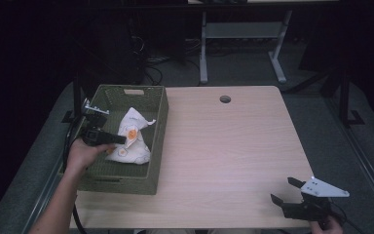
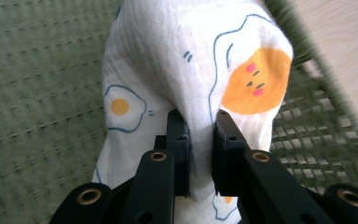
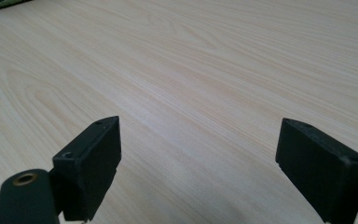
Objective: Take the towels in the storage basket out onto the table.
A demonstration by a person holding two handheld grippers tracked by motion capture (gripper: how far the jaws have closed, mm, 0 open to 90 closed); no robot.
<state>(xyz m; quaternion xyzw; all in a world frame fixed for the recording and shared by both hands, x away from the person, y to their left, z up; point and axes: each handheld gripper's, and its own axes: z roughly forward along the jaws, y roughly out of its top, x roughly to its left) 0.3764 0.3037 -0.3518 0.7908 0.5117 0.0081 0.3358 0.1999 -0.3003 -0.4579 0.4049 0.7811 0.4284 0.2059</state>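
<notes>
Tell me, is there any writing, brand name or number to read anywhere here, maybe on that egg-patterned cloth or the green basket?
None: the cloth bears only fried-egg drawings with little faces; the green basket, the table and both grippers carry no readable text.

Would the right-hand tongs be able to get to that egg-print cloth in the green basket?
Probably yes. The right tongs are open over bare table with nothing between them and the basket, though the left tongs already grip the cloth.
</notes>
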